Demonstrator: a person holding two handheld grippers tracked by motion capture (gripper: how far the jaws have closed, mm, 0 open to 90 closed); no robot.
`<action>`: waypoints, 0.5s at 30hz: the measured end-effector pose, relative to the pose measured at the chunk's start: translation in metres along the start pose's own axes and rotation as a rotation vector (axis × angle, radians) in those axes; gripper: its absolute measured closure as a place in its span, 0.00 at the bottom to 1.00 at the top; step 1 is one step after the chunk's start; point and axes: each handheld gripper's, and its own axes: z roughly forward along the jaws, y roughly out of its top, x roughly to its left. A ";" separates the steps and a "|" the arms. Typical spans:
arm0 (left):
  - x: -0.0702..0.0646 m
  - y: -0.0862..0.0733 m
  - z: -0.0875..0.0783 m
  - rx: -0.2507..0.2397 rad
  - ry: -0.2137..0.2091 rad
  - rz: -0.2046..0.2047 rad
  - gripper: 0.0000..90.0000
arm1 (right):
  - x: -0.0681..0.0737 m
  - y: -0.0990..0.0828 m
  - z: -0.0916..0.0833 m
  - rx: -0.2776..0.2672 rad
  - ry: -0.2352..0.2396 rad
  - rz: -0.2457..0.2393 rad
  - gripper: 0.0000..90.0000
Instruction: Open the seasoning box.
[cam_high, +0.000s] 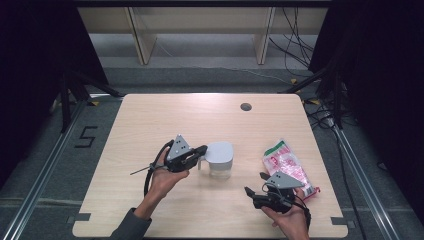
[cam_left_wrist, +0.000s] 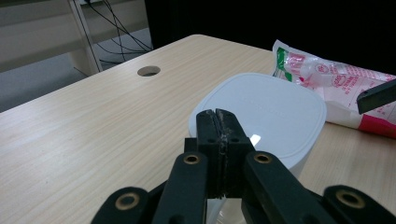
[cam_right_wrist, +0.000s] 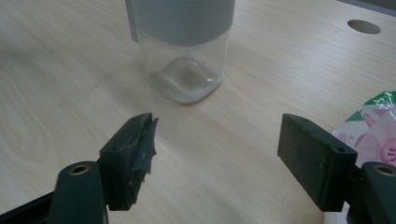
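High view: jar (cam_high: 219, 161) upright, lid up; left tongs (cam_high: 201, 150) closed at lid edge; right tongs (cam_high: 255, 186) open, empty.

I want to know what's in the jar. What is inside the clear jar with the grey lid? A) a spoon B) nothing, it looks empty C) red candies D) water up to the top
B: in the right gripper view the jar is see-through under its grey lid, and no contents show through its clear wall.

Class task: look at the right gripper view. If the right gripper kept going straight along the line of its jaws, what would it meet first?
Most likely the clear container with the grey lid: it stands ahead of the open right gripper over bare table, slightly off centre; depth is uncertain.
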 end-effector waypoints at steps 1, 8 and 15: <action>0.000 0.000 0.000 0.000 -0.001 -0.003 0.98 | 0.001 0.001 0.000 0.015 0.011 0.014 0.33; 0.001 -0.001 -0.001 0.000 0.003 -0.002 0.98 | -0.003 0.008 0.008 -0.012 0.032 -0.022 0.52; 0.000 0.000 -0.001 0.000 0.004 0.006 0.98 | -0.008 0.015 0.010 -0.042 0.034 -0.023 0.73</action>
